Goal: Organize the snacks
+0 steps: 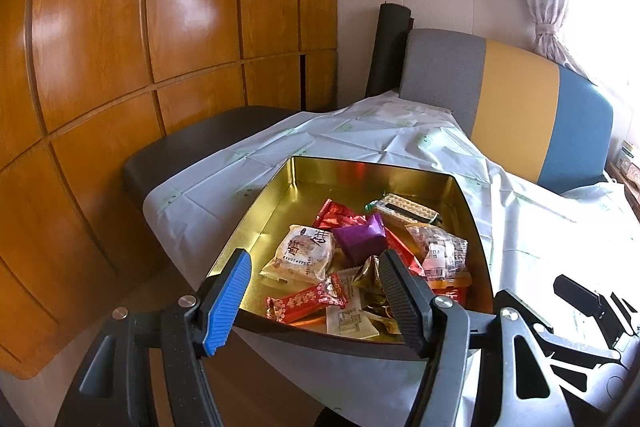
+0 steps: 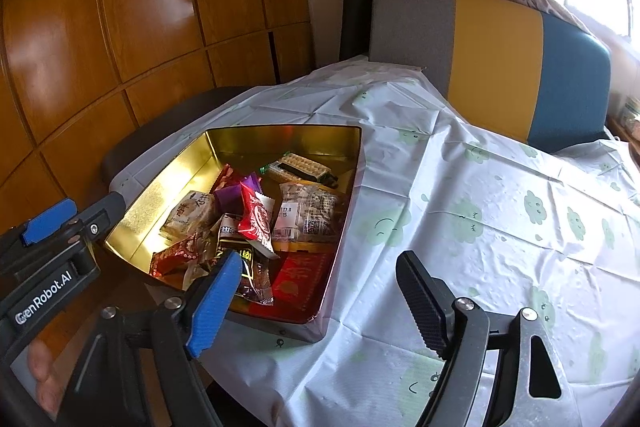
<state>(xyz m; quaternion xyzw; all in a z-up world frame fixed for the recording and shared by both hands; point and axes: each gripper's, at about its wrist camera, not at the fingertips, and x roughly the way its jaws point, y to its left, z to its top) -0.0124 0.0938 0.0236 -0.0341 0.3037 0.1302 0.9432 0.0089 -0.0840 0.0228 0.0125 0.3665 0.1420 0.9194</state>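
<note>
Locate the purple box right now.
The purple box sits inside the gold tin, mid-pile in both views, between the pale pastry packet on its left and the clear-wrapped snack on its right.

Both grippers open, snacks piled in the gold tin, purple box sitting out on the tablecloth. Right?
Not quite. The purple box lies inside the gold tin among the snacks, not on the tablecloth; the left wrist view shows it. The left gripper and right gripper are open.

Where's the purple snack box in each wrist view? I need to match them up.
Left wrist: purple box at centre, on top of the pile in the gold tin.
Right wrist: purple box left of centre, mid-tin.
Shared landmark: the grey, yellow and blue chair back behind the table.
</note>
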